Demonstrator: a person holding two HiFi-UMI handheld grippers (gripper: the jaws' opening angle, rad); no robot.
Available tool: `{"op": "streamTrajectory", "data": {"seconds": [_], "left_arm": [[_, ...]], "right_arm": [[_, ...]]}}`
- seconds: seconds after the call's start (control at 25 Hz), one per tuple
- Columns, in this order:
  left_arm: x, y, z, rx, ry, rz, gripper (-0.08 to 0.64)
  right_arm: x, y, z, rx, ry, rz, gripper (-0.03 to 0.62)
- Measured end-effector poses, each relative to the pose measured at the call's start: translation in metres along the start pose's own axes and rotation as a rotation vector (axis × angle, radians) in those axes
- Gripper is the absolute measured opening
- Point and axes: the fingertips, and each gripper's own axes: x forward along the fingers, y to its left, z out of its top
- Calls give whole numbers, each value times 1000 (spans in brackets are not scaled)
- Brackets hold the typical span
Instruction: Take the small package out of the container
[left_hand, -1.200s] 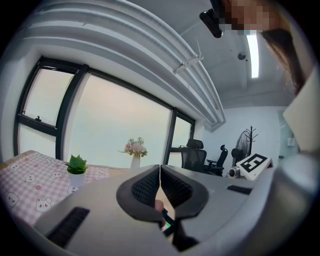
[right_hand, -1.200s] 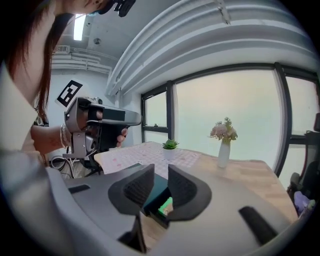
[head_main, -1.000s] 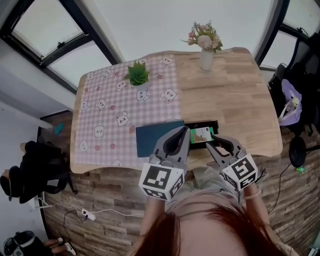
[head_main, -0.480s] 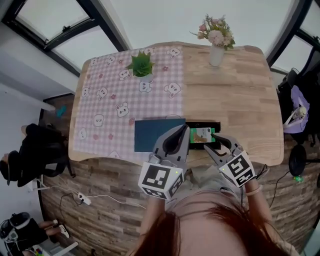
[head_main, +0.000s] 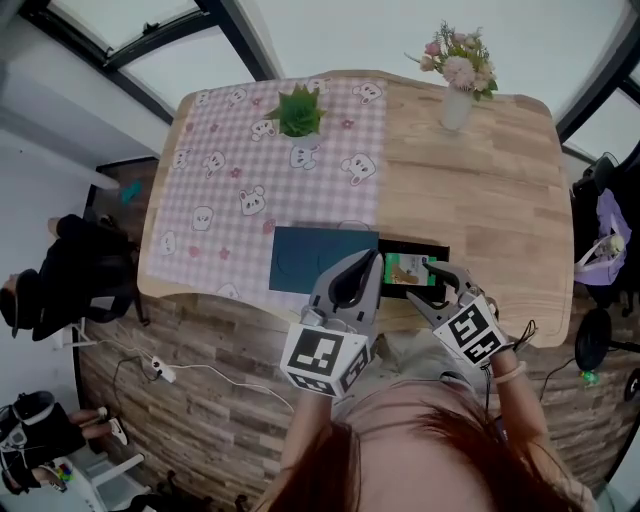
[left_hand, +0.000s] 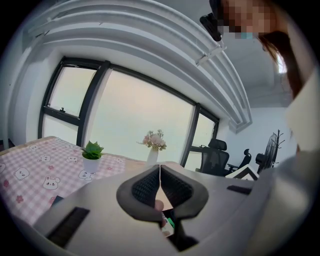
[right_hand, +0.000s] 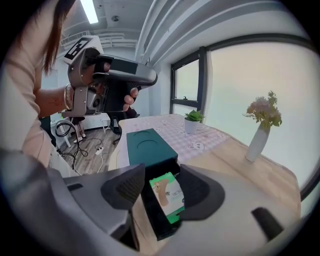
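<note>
Container (head_main: 415, 246) open above (teal cover (head_main: 320, 258) adj.).

Small package (head_main: 408, 269): flat, green and white, tan picture on its face. Lies face up inside the container (head_main: 441, 251), a shallow black tray, open-topped, near the front edge of the table (head_main: 480, 180). The tray's left end meets a dark teal sleeve (head_main: 320, 260).

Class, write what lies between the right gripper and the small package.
Nothing, by the right gripper view: the right gripper, jaws just opened wider and empty, hangs over the small package in the container, bare air between.
</note>
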Motion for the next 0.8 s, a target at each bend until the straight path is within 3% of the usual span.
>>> {"op": "streamTrajectory", "data": {"seconds": [0.8], "left_arm": [[6,13,-17,-22,13,109,11]], "right_arm": [[41,-7,-34,-131,141,129,261]]}}
